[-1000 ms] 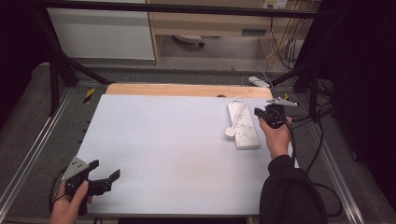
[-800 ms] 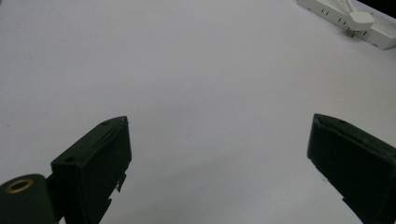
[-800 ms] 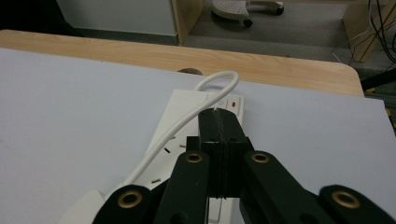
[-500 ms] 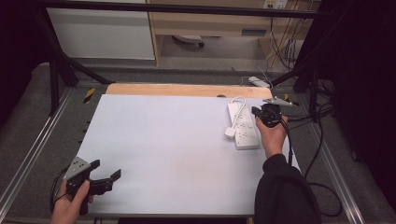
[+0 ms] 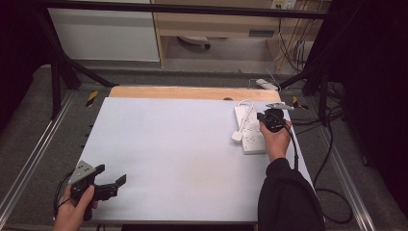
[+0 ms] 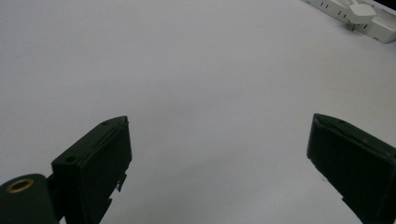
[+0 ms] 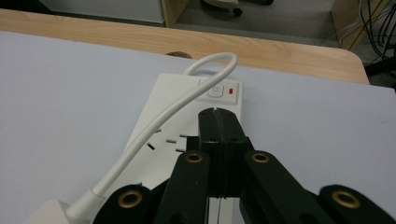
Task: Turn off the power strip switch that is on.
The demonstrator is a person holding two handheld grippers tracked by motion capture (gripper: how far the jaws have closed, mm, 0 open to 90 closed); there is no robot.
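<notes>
Hovering over the white plastic power strip (image 7: pixel 187 126) at the table's far right edge, your right gripper (image 7: pixel 218 116) has its black jaws clenched together on nothing, tips just short of the strip's switch; a white plug sits in the strip. Your left gripper (image 5: pixel 111 184) rests released, jaws wide, near the white table (image 5: pixel 178 154) front-left corner

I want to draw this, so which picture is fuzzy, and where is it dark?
Left gripper view: the black fingers up close look soft and blurry, and the table is evenly grey. Right gripper view: sharpest, the power strip and its white cable look crisp. High view: bright table, very dark sides.
</notes>
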